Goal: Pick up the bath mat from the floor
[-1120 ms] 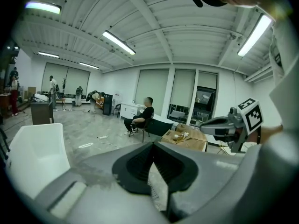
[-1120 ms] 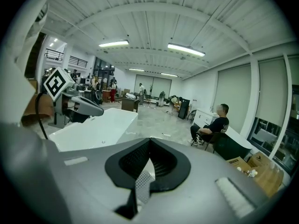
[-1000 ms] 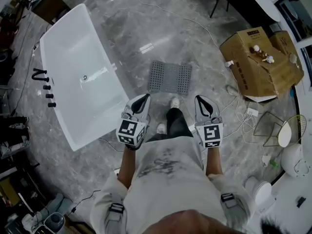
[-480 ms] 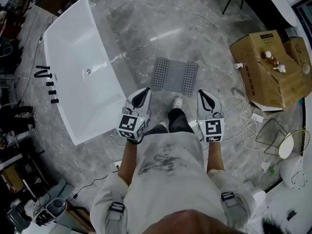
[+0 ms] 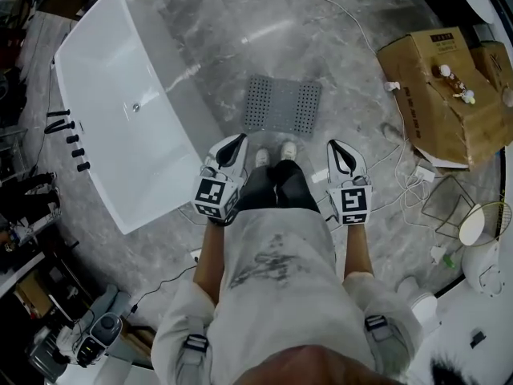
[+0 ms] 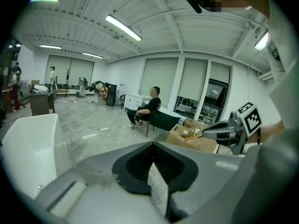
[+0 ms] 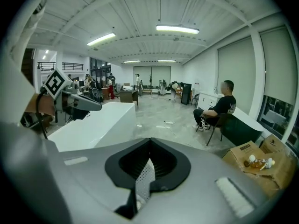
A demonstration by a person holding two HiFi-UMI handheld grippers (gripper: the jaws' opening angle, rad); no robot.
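The grey perforated bath mat [image 5: 282,104] lies flat on the marble floor, just ahead of the person's shoes [image 5: 272,152]. My left gripper [image 5: 237,139] hangs above the floor short of the mat's near left corner, jaws shut and empty. My right gripper [image 5: 335,145] is level with it, short of the mat's near right corner, also shut and empty. In the left gripper view a strip of the mat [image 6: 157,190] shows through the opening behind the closed left gripper [image 6: 153,146]. The right gripper view shows the same strip of mat [image 7: 143,181] below the closed right gripper [image 7: 149,141].
A white bathtub [image 5: 120,111] stands to the left of the mat. A cardboard box [image 5: 441,87] sits at the right, with cables [image 5: 405,179] and a wire basket [image 5: 449,207] on the floor near it. A person sits on a chair [image 7: 217,113] far off.
The person has stepped toward the mat with both feet now at its near edge. Both grippers have moved forward and lower, still shut.
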